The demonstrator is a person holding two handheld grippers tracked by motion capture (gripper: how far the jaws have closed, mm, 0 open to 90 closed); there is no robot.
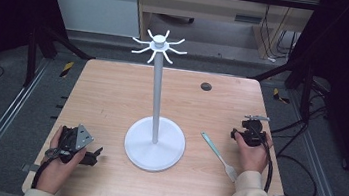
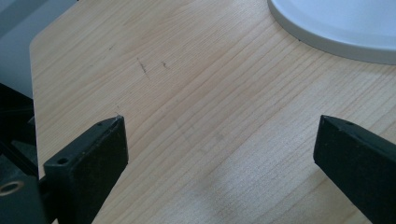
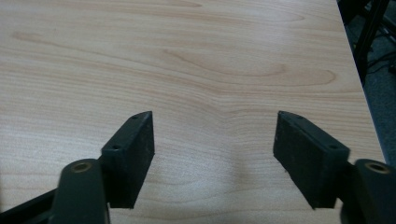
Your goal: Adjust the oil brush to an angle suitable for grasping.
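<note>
A white stand with a round base and hooked arms at its top rises from the middle of the wooden table. A pale green-handled fork lies on the wood right of the base. My left gripper rests at the front left in a person's hand, open, with bare wood between its jaws; the base's rim shows beyond them. My right gripper sits at the right edge, just right of the fork, open over bare table.
A small dark round grommet is set into the table's far right part. Black frame posts stand around the table, and cables trail on the floor at the right. The table's right edge lies close to the right gripper.
</note>
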